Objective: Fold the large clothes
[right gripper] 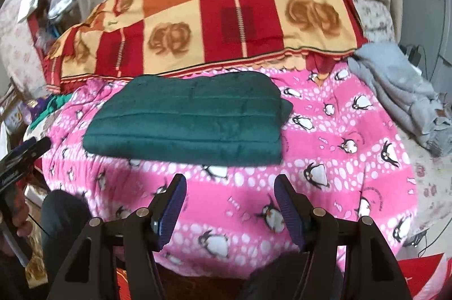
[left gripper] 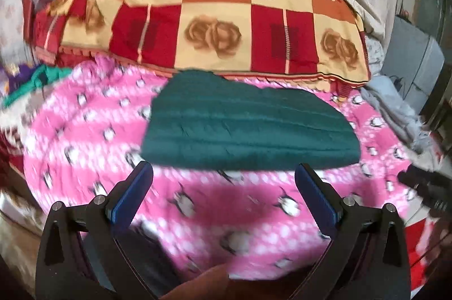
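Note:
A dark green garment lies folded into a flat rectangle on the pink penguin blanket. My left gripper hangs above the blanket just short of the garment's near edge, jaws wide apart and nothing between them. My right gripper also hovers short of that near edge, open and empty, with blue ribbed pads. The left gripper shows at the left edge of the right wrist view, held by a hand.
A red, orange and cream checked quilt with rose prints lies piled behind the garment. Grey clothes are heaped at the right. More clothes lie at the left. Pale curtains hang behind.

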A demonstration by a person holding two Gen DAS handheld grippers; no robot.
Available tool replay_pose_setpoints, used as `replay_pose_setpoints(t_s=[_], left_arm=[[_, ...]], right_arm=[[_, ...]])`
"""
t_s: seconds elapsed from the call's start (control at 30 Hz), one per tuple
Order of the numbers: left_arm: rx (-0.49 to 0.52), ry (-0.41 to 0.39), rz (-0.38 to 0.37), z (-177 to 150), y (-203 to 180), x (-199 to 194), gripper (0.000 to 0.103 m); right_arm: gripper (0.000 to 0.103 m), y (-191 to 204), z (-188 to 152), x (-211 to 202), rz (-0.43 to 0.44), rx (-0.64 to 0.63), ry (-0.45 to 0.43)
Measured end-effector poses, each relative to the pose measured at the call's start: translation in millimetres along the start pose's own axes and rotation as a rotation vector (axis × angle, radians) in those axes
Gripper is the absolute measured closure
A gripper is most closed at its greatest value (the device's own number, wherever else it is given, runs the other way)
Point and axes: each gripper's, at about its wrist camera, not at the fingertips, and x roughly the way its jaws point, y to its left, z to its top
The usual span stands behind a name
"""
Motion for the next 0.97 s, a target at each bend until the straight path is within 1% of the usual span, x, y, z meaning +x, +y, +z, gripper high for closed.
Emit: replay_pose_setpoints(t_s=[0.1, 0.17, 0.33, 0.77, 0.97], left_arm=[[0.027, 0.013, 0.052, -6, -16, -13, 0.002], [0.043, 0.017, 0.065, -11, -25, -22, 0.002], [0.050, -0.005, 0.067, -15, -33, -36, 0.002], [0.053, 0.011, 0.050, -15, -35, -29, 0.002], [0.035, -0.002, 0.038, -14, -31, -32, 0.002]], right_arm=[[0.041, 9, -13, -11, -0.016, -0.021, -0.007], [0.041, 14, -19, -21, -0.025, -0.037, -0.021], [0.041, 17, -22, -30, -0.015, -0.035, -0.039], [0.041, 22, -21, -29, -0.005, -0.049, -0.038], [0.041, 25, -23, -26, 0.008, -0.049, -0.029]])
